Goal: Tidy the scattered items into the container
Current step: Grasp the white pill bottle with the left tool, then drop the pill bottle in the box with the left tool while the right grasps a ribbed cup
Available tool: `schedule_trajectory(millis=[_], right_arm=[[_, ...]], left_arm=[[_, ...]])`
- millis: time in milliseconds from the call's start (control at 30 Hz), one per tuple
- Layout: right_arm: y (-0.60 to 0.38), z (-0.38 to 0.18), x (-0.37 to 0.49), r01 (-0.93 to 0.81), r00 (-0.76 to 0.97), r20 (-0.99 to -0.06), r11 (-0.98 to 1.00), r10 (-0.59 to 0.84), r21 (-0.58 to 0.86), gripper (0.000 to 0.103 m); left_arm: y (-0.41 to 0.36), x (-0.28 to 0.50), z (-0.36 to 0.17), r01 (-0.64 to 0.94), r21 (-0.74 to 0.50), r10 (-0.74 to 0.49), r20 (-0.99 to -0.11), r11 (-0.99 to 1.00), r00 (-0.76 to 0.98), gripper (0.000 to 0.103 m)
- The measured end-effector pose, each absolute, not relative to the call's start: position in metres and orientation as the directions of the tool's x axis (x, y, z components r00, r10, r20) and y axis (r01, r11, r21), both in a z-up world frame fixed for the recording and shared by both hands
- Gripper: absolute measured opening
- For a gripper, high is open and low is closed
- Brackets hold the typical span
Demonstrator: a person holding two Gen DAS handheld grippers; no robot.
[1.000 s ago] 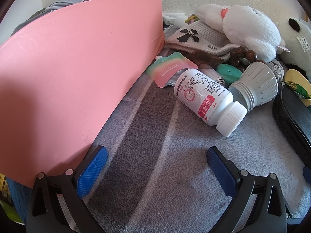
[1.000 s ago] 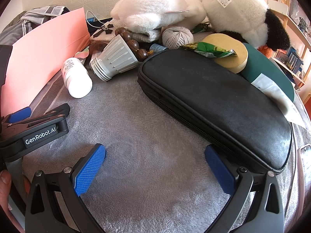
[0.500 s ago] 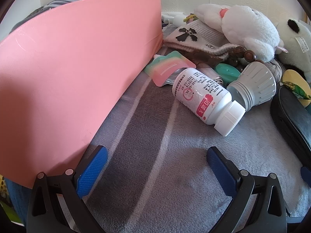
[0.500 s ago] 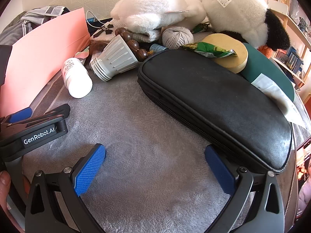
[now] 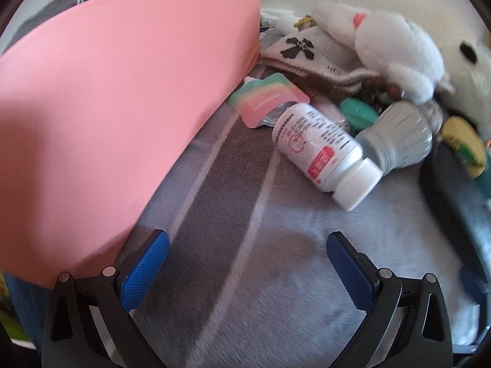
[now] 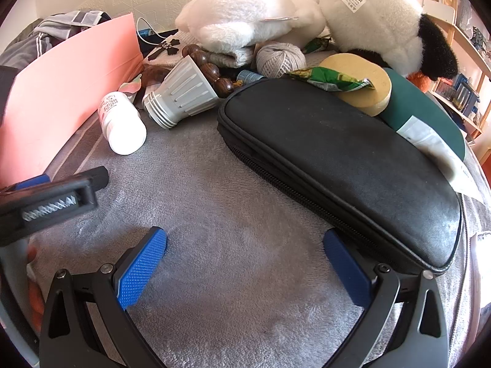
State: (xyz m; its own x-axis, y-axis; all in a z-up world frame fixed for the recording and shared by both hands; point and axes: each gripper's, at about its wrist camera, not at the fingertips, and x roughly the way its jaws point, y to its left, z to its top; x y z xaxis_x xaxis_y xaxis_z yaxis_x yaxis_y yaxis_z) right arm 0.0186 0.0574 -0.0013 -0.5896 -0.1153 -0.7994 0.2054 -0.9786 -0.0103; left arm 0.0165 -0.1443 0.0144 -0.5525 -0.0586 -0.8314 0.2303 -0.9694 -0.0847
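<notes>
A pink container wall [image 5: 116, 98] stands at the left; it also shows in the right wrist view [image 6: 67, 86]. A white pill bottle [image 5: 325, 153] lies on its side on the grey blanket, next to a grey ribbed cup stack [image 5: 399, 138] and a pastel pouch [image 5: 267, 99]. My left gripper [image 5: 245, 260] is open and empty, short of the bottle. My right gripper [image 6: 245, 257] is open and empty, its right finger beside a black zip case [image 6: 346, 159]. The bottle [image 6: 121, 122] and cups [image 6: 181, 95] show there too.
White plush toy [image 6: 239, 15], panda plush [image 6: 389, 18], twine ball [image 6: 280, 58], wooden beads [image 6: 211, 70], round tan box [image 6: 365, 82] with a green wrapper [image 6: 331, 78], and a knit hat [image 5: 316, 52] crowd the back. The left gripper body [image 6: 49, 202] is at left.
My left gripper has shifted forward and slightly right, so the bottle sits a little lower and closer. The right gripper has barely moved.
</notes>
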Motion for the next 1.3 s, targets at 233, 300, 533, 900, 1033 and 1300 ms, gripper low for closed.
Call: schedule_trajectory(millis=[233, 300, 533, 900, 1033, 1300], right_arm=[[0.040, 0.002, 0.022, 0.125, -0.599, -0.801, -0.984, 0.028, -0.128, 0.103], [0.034, 0.001, 0.031, 0.057, -0.634, -0.768, -0.985, 0.091, -0.164, 0.103], [0.054, -0.001, 0.027, 0.057, -0.613, -0.790, -0.998, -0.004, -0.038, 0.103], [0.065, 0.000, 0.021, 0.218, -0.539, -0.832, -0.976, -0.134, 0.017, 0.103], [0.066, 0.004, 0.019, 0.257, -0.483, -0.861, -0.966, -0.161, 0.037, 0.103], [0.058, 0.056, 0.017, 0.338, -0.485, -0.792, -0.915, -0.371, 0.221, 0.086]], left_arm=[[-0.137, -0.004, 0.037, 0.198, -0.258, 0.101, -0.812, -0.946, -0.574, 0.103], [-0.132, -0.022, 0.032, 0.194, -0.303, 0.155, -0.825, -0.933, -0.543, 0.103], [-0.131, -0.066, 0.016, 0.208, -0.310, 0.179, -0.858, -0.927, -0.482, 0.050], [-0.141, -0.033, 0.120, 0.080, -0.420, 0.306, -0.766, -0.904, -0.565, 0.048], [-0.185, -0.026, 0.189, 0.067, -0.440, 0.271, -0.660, -0.896, -0.701, 0.048], [-0.326, -0.049, 0.190, 0.379, -0.214, -0.087, -0.765, -0.900, -0.638, 0.079]])
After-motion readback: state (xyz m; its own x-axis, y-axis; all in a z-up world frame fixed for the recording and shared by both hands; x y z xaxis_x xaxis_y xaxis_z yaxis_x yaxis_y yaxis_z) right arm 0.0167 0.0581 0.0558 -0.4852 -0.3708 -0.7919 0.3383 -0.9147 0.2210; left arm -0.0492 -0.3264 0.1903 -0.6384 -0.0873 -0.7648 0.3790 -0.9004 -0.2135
